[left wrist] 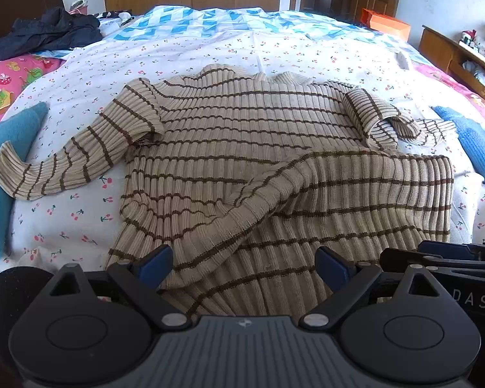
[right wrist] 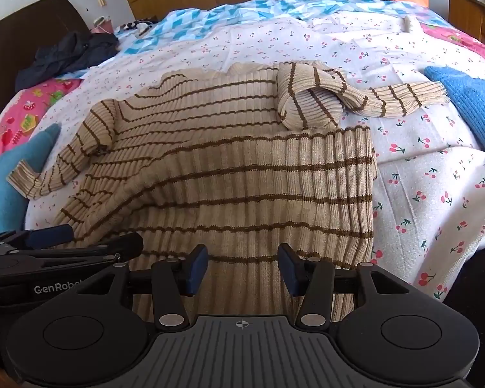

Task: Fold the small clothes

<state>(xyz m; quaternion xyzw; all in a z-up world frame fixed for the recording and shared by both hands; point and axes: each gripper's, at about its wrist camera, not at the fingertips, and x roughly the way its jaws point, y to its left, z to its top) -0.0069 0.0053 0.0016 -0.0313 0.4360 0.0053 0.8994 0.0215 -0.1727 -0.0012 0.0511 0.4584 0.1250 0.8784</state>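
1. While both tongs are angled down over the near hem, a striped sweater is seen spread on the bed, its bottom part folded up over the body on the right side.
2. Left tongs: jaws are seen wide apart, hovering over the near edge of the knit; no fabric is pinched between the blue pads.
3. Right tongs: jaws are seen partly open, with ribbed fabric lying in the gap beneath; the pads are not pressed on it, and nothing is held.
4. The two tongs are placed side by side; each is seen at the edge of the other's view.
5. Left sleeve is stretched out sideways, its cuff resting on a teal cushion.
6. Right sleeve is doubled back in a loose twist, its cuff pointing toward a blue knit.
7. A dark garment is noted at the far left of the bed, well apart from the sweater.
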